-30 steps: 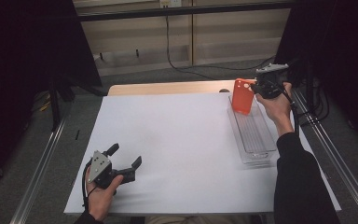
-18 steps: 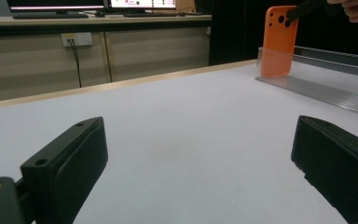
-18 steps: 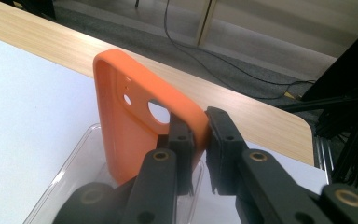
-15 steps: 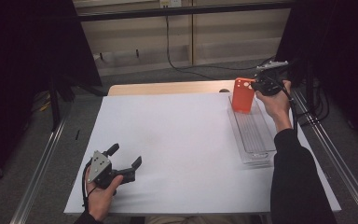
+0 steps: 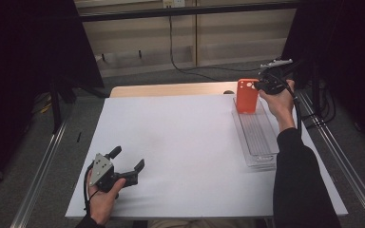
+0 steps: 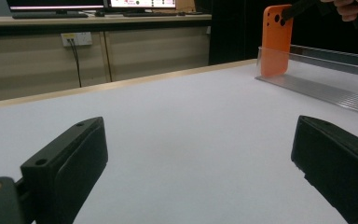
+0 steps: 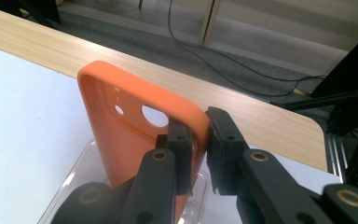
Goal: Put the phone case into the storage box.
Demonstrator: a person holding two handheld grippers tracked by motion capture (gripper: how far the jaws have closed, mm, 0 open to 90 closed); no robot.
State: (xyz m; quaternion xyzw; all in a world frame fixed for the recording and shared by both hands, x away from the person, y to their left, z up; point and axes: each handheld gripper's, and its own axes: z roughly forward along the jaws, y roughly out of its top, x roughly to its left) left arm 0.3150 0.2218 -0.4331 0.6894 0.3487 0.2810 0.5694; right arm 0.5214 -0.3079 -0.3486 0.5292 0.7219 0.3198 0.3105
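Right gripper [image 5: 255, 86] sits upper right of the high view, jaws clamped on the top corner of the orange phone case [image 5: 247, 95]. In the right gripper view I see the two black pads pinching the case [image 7: 135, 135] edge just beside its camera cutout, one pad inside the shell, one outside. Case stands upright at the far end of the clear plastic tray [image 5: 259, 135], which runs down the right side of the white sheet [image 5: 180, 142]; from the left gripper view, upper right, its lower edge [image 6: 276, 42] appears to sit inside the tray [image 6: 326, 70], though I cannot tell whether it touches the tray floor. Left gripper [image 5: 126, 164] is lower left in the high view, in the person's hand, low over the sheet, jaws spread wide with nothing between them, well apart from the tray. Bare wooden table edge [image 5: 171, 89] shows beyond the sheet.
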